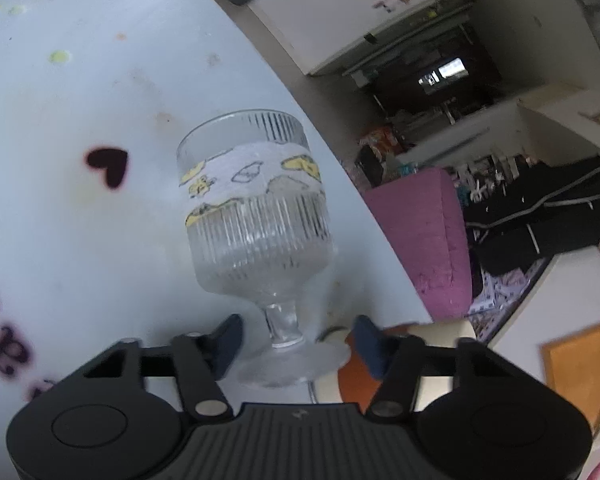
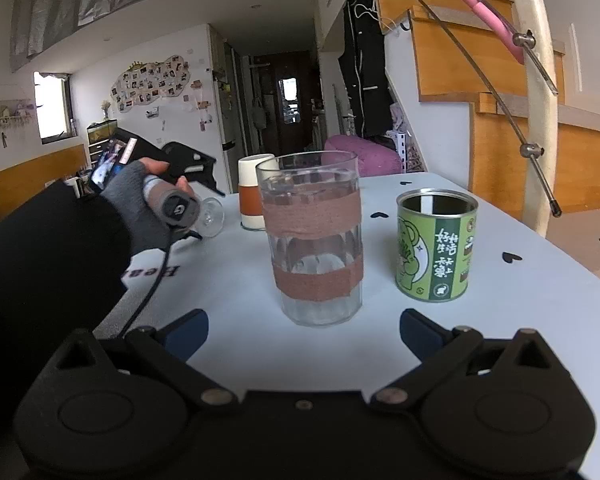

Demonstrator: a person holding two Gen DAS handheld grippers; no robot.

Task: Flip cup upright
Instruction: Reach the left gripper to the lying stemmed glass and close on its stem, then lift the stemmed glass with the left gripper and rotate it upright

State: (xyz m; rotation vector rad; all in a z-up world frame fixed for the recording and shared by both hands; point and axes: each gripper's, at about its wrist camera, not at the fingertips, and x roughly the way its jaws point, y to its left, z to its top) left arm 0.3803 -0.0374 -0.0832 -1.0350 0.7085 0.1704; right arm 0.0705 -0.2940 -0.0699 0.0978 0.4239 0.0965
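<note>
Left tool (image 1: pixel 296 344) open around goblet (image 1: pixel 256 216) stem

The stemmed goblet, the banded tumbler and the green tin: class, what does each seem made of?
Stemmed goblet: clear ribbed glass, probably; the table shows through it, and a paper-like printed band wraps it.
Banded tumbler: clear glass or plastic, with matte brown tape-like bands.
Green tin: metal, judging by its shiny rim, under a printed label.

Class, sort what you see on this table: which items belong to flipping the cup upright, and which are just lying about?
Belongs to the job: stemmed glass cup; left gripper, open either side of its stem.

Just lying about: taped tumbler; green tin; white and orange cup; right gripper, open, holding nothing.
</note>
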